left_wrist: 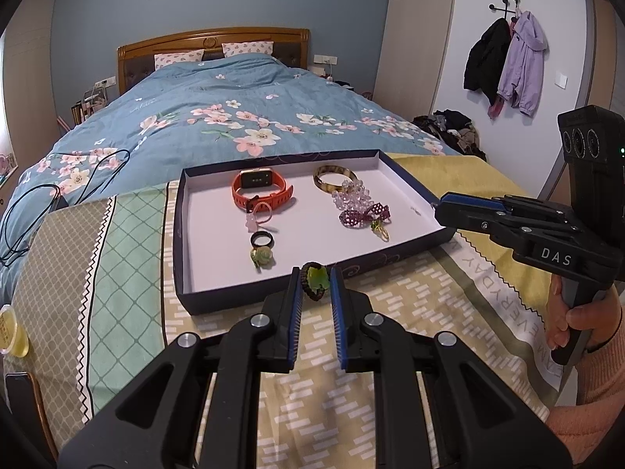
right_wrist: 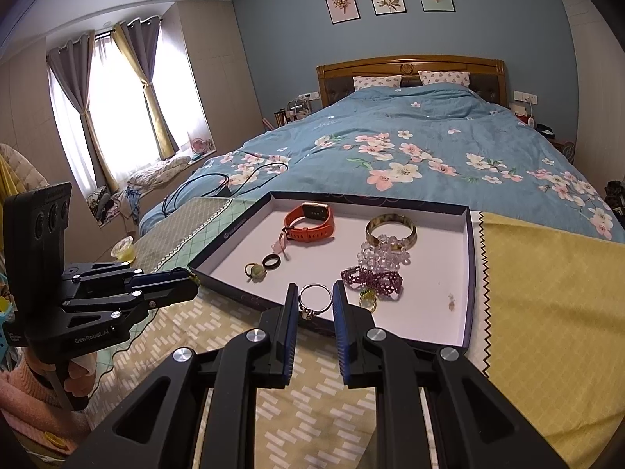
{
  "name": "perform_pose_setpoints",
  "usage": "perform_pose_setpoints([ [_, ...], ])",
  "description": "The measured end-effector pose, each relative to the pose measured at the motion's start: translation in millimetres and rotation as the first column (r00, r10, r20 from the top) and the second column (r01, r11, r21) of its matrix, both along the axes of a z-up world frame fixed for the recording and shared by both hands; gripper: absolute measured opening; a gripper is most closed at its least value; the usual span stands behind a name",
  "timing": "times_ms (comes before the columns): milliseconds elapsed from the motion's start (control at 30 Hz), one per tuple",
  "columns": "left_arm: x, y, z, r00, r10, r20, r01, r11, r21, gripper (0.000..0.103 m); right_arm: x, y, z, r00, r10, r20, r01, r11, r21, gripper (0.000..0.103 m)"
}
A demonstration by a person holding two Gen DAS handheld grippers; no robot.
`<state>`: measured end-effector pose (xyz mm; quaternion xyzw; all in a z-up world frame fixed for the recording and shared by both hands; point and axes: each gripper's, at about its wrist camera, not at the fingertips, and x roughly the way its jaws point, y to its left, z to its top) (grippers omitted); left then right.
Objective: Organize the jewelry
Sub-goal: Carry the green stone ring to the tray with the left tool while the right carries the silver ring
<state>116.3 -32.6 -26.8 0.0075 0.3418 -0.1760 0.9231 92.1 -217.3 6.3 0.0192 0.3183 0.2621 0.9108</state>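
Tongs working over box lid tray [left_wrist: 187, 234] on patterned cloth at bed foot. We're holding left gripper [left_wrist: 316, 285] clamped on green-stone ring [left_wrist: 317, 279], just above tray's near rim. Right gripper [right_wrist: 315, 301] pinching silver ring [right_wrist: 314, 299] over near edge, right half of tray. Inside tray: orange watch [left_wrist: 261, 191] at back, amber bangle [left_wrist: 335, 178] beside it, clear bead bracelet [left_wrist: 351, 195] overlapping bangle, purple bead bracelet [left_wrist: 363, 215], black ring [left_wrist: 261, 240] w/ other small rings.

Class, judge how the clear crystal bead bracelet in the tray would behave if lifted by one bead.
The crystal bead bracelet would probably sag, since its strung beads lie slumped. Its glossy faceted beads may slip from a grip. It seems unlikely to roll.
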Motion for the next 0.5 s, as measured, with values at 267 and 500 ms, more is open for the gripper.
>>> perform_pose_setpoints([
  [267, 4, -1, 5, 1.0, 0.006, 0.017, -0.006, 1.0, 0.001, 0.015, 6, 0, 2, 1.0, -0.003, 0.008, 0.003, 1.0, -0.001, 0.016],
  [500, 9, 0, 8, 1.0, 0.016, 0.025, -0.016, 1.0, -0.001, 0.015, 12, 0, 4, 1.0, -0.005, 0.008, 0.004, 1.0, 0.004, 0.016],
])
